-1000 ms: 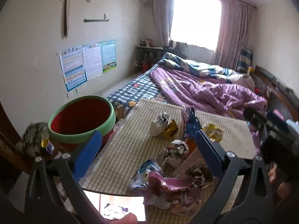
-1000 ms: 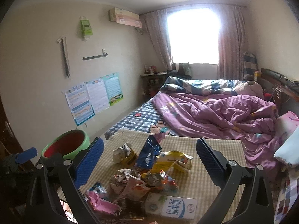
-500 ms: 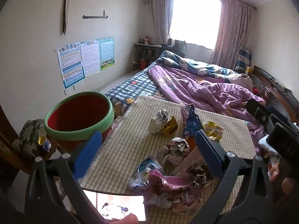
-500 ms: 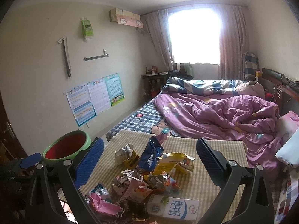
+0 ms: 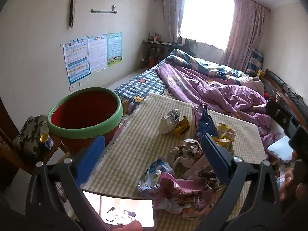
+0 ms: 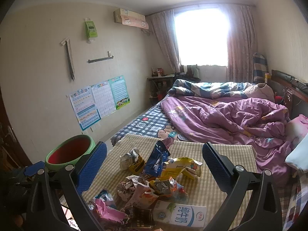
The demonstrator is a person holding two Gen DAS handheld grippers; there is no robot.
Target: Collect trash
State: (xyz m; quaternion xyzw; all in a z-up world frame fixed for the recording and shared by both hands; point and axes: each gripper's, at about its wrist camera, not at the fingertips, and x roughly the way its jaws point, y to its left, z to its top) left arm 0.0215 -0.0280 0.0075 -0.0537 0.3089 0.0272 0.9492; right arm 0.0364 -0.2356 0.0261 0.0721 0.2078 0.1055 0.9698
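Note:
A heap of trash lies on a checked table (image 5: 138, 144): a pink wrapper (image 5: 179, 192), crumpled paper (image 5: 186, 150), a blue bag (image 5: 205, 123), a yellow bag (image 6: 182, 166) and a white milk carton (image 6: 181, 216). A red bin with a green rim (image 5: 84, 115) stands left of the table; it also shows in the right wrist view (image 6: 69, 152). My left gripper (image 5: 152, 152) is open and empty above the table's near left part. My right gripper (image 6: 154, 163) is open and empty above the heap.
A phone (image 5: 125, 211) lies at the table's near edge. A bed with a purple quilt (image 6: 231, 119) lies beyond the table. A floral cushion and small cup (image 5: 46, 140) sit left of the bin. The wall with posters (image 5: 92, 53) is on the left.
The left gripper has moved forward and left, bringing the bin closer. The right gripper has barely shifted. Both stay open.

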